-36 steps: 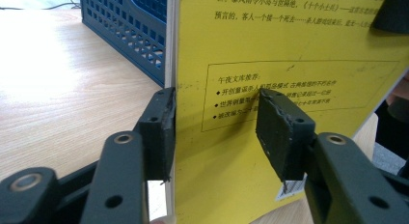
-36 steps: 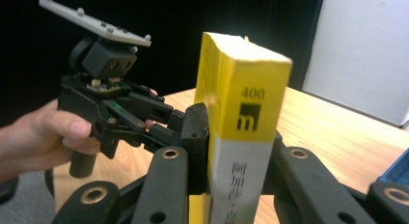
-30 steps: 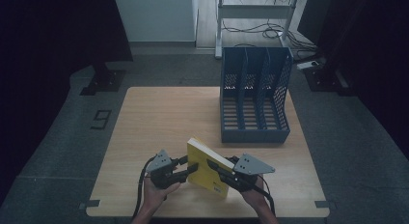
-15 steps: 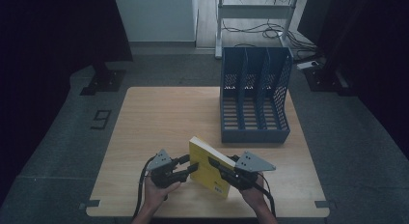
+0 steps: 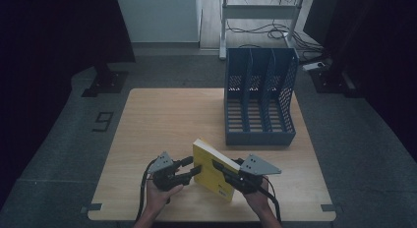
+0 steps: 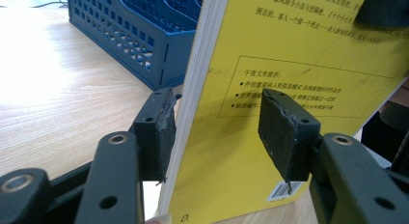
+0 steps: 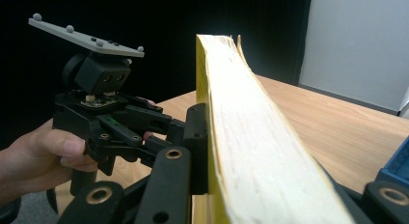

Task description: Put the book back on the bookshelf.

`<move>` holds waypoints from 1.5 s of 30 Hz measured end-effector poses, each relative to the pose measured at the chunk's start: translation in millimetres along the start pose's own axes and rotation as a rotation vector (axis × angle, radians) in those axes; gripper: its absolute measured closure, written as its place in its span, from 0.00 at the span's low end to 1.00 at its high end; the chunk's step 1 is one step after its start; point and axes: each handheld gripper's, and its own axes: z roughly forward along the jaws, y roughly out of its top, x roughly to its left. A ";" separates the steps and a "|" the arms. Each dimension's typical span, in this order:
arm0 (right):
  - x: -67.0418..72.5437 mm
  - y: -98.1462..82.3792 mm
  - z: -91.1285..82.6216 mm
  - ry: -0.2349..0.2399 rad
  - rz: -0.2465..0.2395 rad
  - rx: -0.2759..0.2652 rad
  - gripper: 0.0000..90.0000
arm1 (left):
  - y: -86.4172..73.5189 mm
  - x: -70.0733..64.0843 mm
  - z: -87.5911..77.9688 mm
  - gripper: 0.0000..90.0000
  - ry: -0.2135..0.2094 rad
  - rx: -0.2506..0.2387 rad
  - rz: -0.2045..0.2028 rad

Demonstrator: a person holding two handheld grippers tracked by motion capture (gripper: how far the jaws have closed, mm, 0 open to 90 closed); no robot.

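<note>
A thick yellow book [image 5: 209, 161] stands tilted on its lower edge near the front of the wooden table [image 5: 167, 120]. My right gripper [image 5: 222, 172] is shut on it from the right; its left pad [image 7: 197, 147] presses on the cover beside the pale page block [image 7: 251, 127]. My left gripper [image 5: 193, 167] straddles the book's left edge. Its jaws have just been opening. Both pads [image 6: 284, 132] stand slightly off the yellow back cover [image 6: 289, 50] and the page edge, with the book between them.
A blue file holder [image 5: 258, 102] with three slots stands at the table's back right, close behind the book [image 6: 135, 35]. The person's hand [image 7: 43, 156] grips the left gripper's body. A metal rack and cables [image 5: 260, 21] lie on the floor beyond the table.
The left gripper's jaws stand a little wider around the book's edge. Both hands and the book keep their place.
</note>
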 end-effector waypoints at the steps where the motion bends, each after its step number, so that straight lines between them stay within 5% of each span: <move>1: -0.3 0.0 -0.3 -0.003 0.000 -0.002 0.83 | 0.0 0.4 -0.3 0.53 0.000 -0.001 -0.002; 45: -11.1 12.6 -25.0 -0.113 0.013 -0.073 0.83 | -2.5 9.8 -1.5 0.52 0.019 0.006 -0.052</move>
